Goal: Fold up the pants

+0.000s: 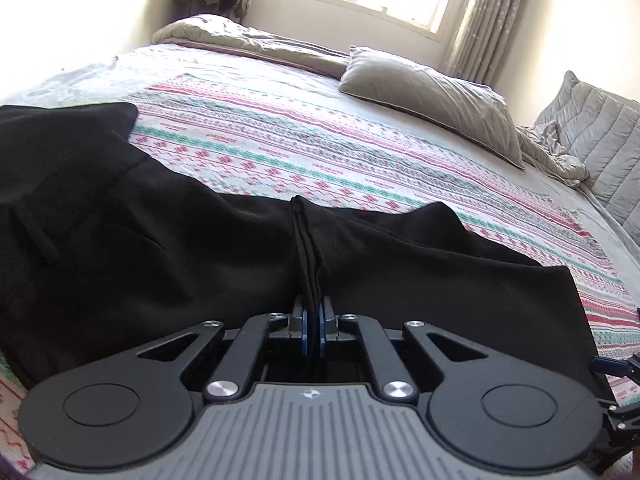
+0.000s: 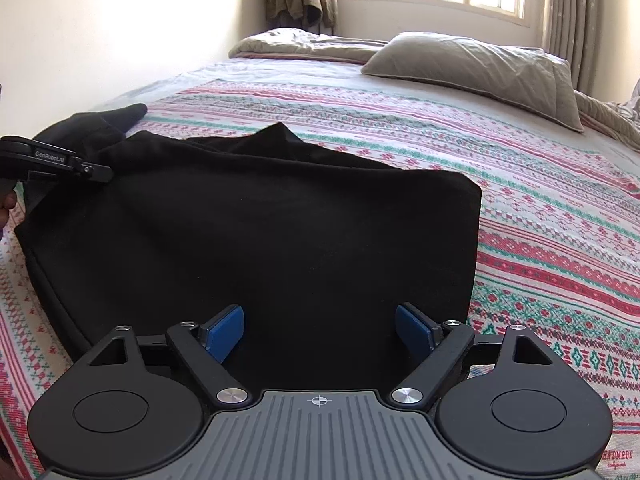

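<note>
In the left wrist view, the left gripper (image 1: 314,312) is seen clamped on a pinched ridge of the black pants (image 1: 160,240) — the blue pads are drawn almost together, with several stacked edges of cloth rising straight out from between the fingertips and running away from them. The rest of the garment is spread to both sides of the fingers and beyond them, so its long axis is laid crosswise to the line the fingers point along, on the patterned bedspread (image 1: 360,152). A thicker bunch of cloth with a drawstring is found far off to the left of the fingers; a flatter lobe ends to their right, where a part of the other tool shows at the frame edge.

In the right wrist view, the right gripper (image 2: 320,330) is held with its jaws wide apart and nothing pressed between them — black cloth is only passed over, lying under and ahead of the blue pads (image 2: 224,332). The folded panel is stretched ahead of the fingers, its squared corner just beyond the right pad and its bulk running off to the left, where the left gripper is met at the far left edge, fastened into the cloth. By this reading the held fold is governed by the left hand, while the free right corner lies nearer the right fingers, so the next grasp is judged to fall to them
</note>
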